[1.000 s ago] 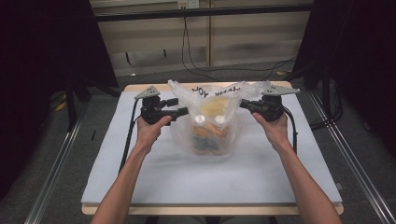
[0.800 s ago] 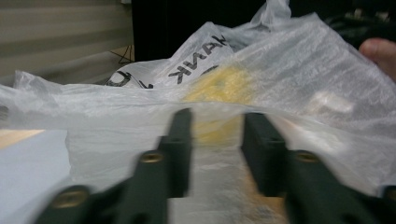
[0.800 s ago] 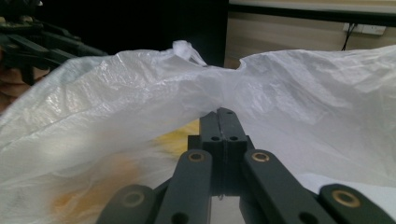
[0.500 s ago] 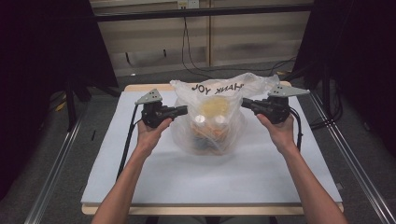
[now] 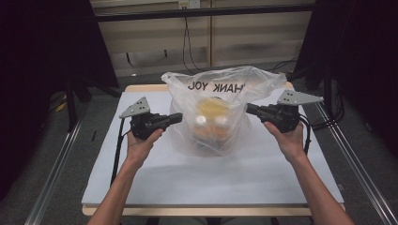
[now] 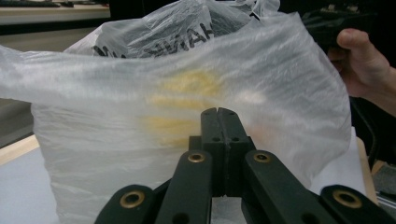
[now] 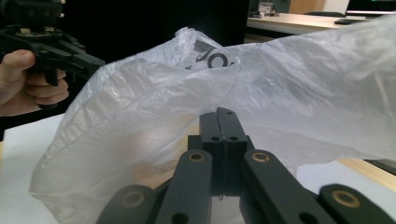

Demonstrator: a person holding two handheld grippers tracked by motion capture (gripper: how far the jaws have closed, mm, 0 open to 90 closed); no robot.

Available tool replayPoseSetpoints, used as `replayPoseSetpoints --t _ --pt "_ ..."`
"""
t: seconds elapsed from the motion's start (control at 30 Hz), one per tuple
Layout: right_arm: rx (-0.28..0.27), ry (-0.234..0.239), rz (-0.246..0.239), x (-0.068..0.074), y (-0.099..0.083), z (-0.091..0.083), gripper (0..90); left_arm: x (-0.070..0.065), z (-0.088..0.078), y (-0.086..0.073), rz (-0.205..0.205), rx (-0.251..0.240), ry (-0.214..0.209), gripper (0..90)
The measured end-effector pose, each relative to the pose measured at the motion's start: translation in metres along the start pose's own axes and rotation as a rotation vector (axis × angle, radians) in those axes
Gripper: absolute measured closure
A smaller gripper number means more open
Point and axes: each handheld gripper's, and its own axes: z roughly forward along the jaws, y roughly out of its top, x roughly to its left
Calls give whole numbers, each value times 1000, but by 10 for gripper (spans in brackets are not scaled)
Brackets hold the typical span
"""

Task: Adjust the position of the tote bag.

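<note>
The left gripper [image 5: 177, 117] and right gripper [image 5: 250, 109] flanked the translucent plastic bag [image 5: 220, 112] at frame centre. Both grippers' jaws were pressed together, empty.

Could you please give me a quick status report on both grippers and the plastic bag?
Left gripper shut, tip at the plastic bag. Right gripper shut at the bag's other side. Bag upright on the table, yellowish goods inside. Nothing in the way.

Dim room – white-topped table [image 5: 141, 178], beige slatted wall [image 5: 263, 37].

White table [image 5: 155, 183], metal floor rails [image 5: 56, 187], cables [image 5: 187, 47] against the back wall.
</note>
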Motion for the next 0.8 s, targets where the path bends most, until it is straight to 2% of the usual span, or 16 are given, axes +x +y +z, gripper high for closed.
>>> replayPoseSetpoints --t 0.1,0.17,0.2,0.27,0.33,0.4,0.43,0.57,0.6,0.7,0.73,0.8 --pt "1 16 -14 9 0 -2 900 1 -4 1 -6 -25 -8 896" --pt "5 24 -19 15 0 -3 900 0 -6 2 -15 -28 2 777" --pt "10 29 -26 17 0 -3 900 0 -6 2 -9 -34 -3 731" --pt "18 30 -38 20 0 -3 900 -4 -7 4 8 -38 17 633" --pt "26 27 -35 21 -1 -4 900 -6 -8 7 15 -43 11 611" --pt "26 29 -33 20 -3 -4 900 -7 -5 8 13 -10 46 523" --pt "24 23 -33 20 -4 -4 900 -7 -4 7 -1 1 56 472" --pt "34 14 -27 20 -6 -6 900 -5 -1 -2 -15 20 34 319" --pt "35 18 -27 20 -8 -5 900 -6 1 -5 -11 18 24 309" --pt "40 29 -21 21 -11 -2 900 -10 9 -11 4 59 15 305" --pt "39 34 -20 21 -11 -2 900 -11 11 -12 10 72 9 336" --pt "43 43 -20 23 -11 -1 900 -14 16 -15 24 79 17 460"
